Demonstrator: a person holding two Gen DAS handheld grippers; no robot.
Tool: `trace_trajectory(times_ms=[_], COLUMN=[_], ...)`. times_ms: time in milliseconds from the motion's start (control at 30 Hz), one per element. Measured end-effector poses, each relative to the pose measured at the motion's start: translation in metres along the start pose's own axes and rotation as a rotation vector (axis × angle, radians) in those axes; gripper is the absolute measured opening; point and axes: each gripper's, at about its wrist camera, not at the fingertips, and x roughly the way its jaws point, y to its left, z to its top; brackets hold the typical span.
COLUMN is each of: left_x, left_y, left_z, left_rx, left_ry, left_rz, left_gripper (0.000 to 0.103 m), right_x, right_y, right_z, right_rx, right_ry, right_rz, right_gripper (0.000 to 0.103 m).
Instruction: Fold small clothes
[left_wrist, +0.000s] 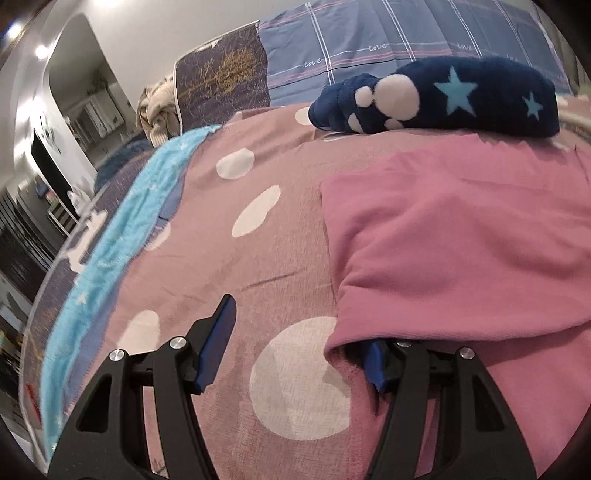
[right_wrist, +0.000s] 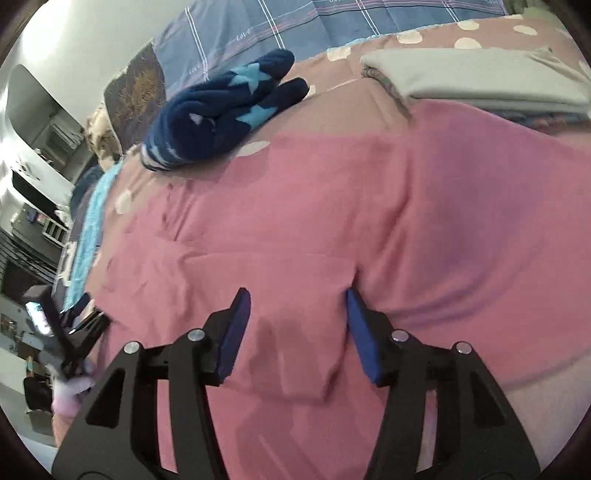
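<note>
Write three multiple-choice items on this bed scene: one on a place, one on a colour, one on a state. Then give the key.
1. Where does the navy star-patterned item lie?
A. beyond the pink garment
B. on the folded grey cloth
C. between the gripper fingers

2. What colour are the dots on the bedspread?
A. yellow
B. white
C. black

3. How does the right hand-held gripper stand?
A. shut on a sock
B. out of view
C. jaws apart over the pink garment

Key: 1 A, it rests on the bedspread past the garment's far edge. 2 B, pale round spots show on the dusty pink cover. 3 C, both blue pads stand apart with cloth between them.
</note>
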Motion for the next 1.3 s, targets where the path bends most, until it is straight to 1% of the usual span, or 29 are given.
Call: trace_trajectory(times_ms=[33,67,100,167,200,233,267,300,367,400,433,500,633,767,833,867,900,933,967,1000,1033,1067,1100,1133,1167,1200,1233,1267,1300], left_x=[0.001,0.001,0.001,0.000,0.000,0.000,-0.001,-0.004,-0.009,-0.011,-0.015,-0.022,-0.033,-0.036,-0.032,-0.026,-0.020,-0.009,0.000,0.012,0.012,0.010,0.009,0.009,0.008,0.007,0.005,0.003,0.000], left_y=[0.001,0.002,0.003,0.003,0.003,0.003,0.003,0.003,0.005,0.007,0.009,0.014,0.026,0.038,0.039,0.035,0.031,0.024,0.020,0.015,0.014,0.015,0.014,0.013,0.013,0.012,0.012,0.013,0.016], left_z=[0.000,0.000,-0.001,-0.001,-0.001,-0.001,-0.001,-0.002,-0.004,-0.006,-0.009,-0.018,-0.026,-0.014,-0.006,-0.001,0.002,0.003,0.001,-0.002,-0.002,-0.002,-0.002,-0.003,-0.003,-0.003,-0.005,-0.006,-0.008], left_rx=[-0.008,-0.016,-0.022,-0.029,-0.031,-0.031,-0.031,-0.033,-0.040,-0.039,-0.035,-0.016,-0.018,-0.115,-0.148,-0.140,-0.122,-0.099,-0.089,-0.079,-0.079,-0.080,-0.075,-0.066,-0.062,-0.059,-0.055,-0.054,-0.061], left_ry=[0.002,0.002,0.001,-0.003,-0.005,-0.010,-0.016,-0.025,-0.031,-0.030,-0.031,-0.029,-0.051,-0.093,-0.093,-0.089,-0.080,-0.045,-0.010,0.038,0.032,0.026,0.022,0.021,0.018,0.007,0.002,-0.001,-0.002], left_rz=[-0.005,-0.010,-0.014,-0.019,-0.025,-0.035,-0.049,-0.072,-0.131,-0.155,-0.180,-0.236,-0.307,-0.327,-0.322,-0.288,-0.257,-0.219,-0.207,-0.200,-0.199,-0.198,-0.189,-0.181,-0.173,-0.162,-0.160,-0.173,-0.197], left_gripper=[0.064,0.064,0.064,0.064,0.064,0.064,0.064,0.064,0.064,0.064,0.064,0.064,0.064,0.062,0.058,0.058,0.058,0.058,0.058,0.059,0.058,0.058,0.058,0.059,0.059,0.058,0.058,0.058,0.057], right_x=[-0.005,-0.022,-0.045,-0.071,-0.074,-0.068,-0.056,-0.045,-0.015,-0.011,-0.014,-0.023,-0.040,-0.040,-0.035,-0.029,-0.021,-0.013,-0.002,0.003,0.009,0.009,0.008,0.008,0.002,-0.008,-0.017,-0.020,-0.017], right_y=[0.005,0.012,0.019,0.027,0.028,0.023,0.015,0.008,-0.010,-0.015,-0.019,-0.021,-0.012,0.016,0.028,0.034,0.041,0.046,0.055,0.060,0.069,0.075,0.079,0.080,0.077,0.073,0.067,0.063,0.058], right_z=[0.002,0.002,0.002,0.003,0.006,0.012,0.018,0.022,0.025,0.023,0.016,0.005,-0.014,-0.017,-0.015,-0.013,-0.016,-0.017,-0.026,-0.031,-0.044,-0.055,-0.061,-0.063,-0.061,-0.059,-0.058,-0.059,-0.065], right_rx=[-0.004,0.000,-0.018,-0.054,-0.062,-0.058,-0.034,-0.016,0.016,0.030,0.039,0.018,-0.077,-0.201,-0.221,-0.229,-0.266,-0.307,-0.391,-0.452,-0.576,-0.667,-0.732,-0.755,-0.728,-0.692,-0.666,-0.672,-0.697], right_ry=[-0.024,-0.108,-0.208,-0.334,-0.350,-0.330,-0.290,-0.247,-0.125,-0.116,-0.127,-0.155,-0.167,-0.172,-0.173,-0.167,-0.147,-0.122,-0.083,-0.066,-0.075,-0.121,-0.162,-0.175,-0.175,-0.181,-0.163,-0.129,-0.052], right_rz=[0.002,0.030,0.034,-0.014,-0.050,-0.112,-0.141,-0.159,-0.174,-0.175,-0.162,-0.144,-0.116,-0.070,-0.018,-0.002,-0.011,-0.050,-0.133,-0.182,-0.288,-0.375,-0.465,-0.558,-0.573,-0.538,-0.498,-0.495,-0.501], right_gripper=[0.002,0.001,0.001,0.001,0.001,0.001,0.001,0.004,0.010,0.012,0.014,0.034,0.034,0.034,0.034,0.034,0.034,0.035,0.040,0.048,0.050,0.050,0.039,0.015,0.002,0.002,0.002,0.002,0.003])
